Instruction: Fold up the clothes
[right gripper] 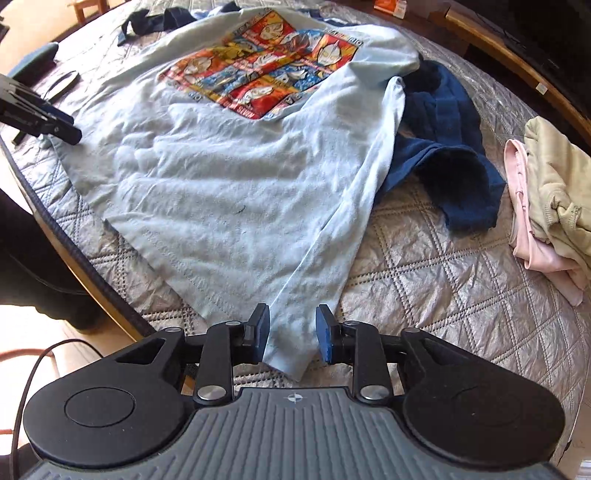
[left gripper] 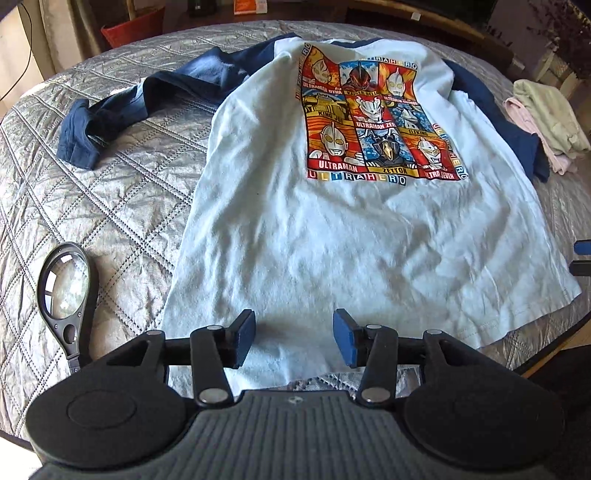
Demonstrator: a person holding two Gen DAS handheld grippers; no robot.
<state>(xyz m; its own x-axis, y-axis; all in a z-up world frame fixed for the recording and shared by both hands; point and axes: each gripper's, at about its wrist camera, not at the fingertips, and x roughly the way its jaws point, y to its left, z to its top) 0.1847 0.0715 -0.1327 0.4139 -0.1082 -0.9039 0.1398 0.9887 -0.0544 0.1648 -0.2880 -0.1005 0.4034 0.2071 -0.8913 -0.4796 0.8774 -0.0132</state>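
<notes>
A pale blue T-shirt (left gripper: 332, 240) with navy sleeves and a bright cartoon print (left gripper: 376, 118) lies flat, print up, on a silver quilted cover (left gripper: 92, 214). My left gripper (left gripper: 293, 338) is open, its pads just above the shirt's hem near the left corner. My right gripper (right gripper: 291, 334) is open over the shirt's (right gripper: 236, 177) bottom right corner, a pad on each side of the corner cloth. The left navy sleeve (left gripper: 122, 110) stretches out to the left. The right navy sleeve (right gripper: 450, 155) lies crumpled beside the body. The left gripper's tip (right gripper: 55, 122) shows at the left edge of the right wrist view.
A pile of folded cream and pink clothes (right gripper: 546, 199) lies on the right of the cover. A magnifying glass (left gripper: 66, 288) lies left of the shirt. The table's wooden edge (right gripper: 74, 266) runs along the near side. A red pot (left gripper: 133, 29) stands beyond the table.
</notes>
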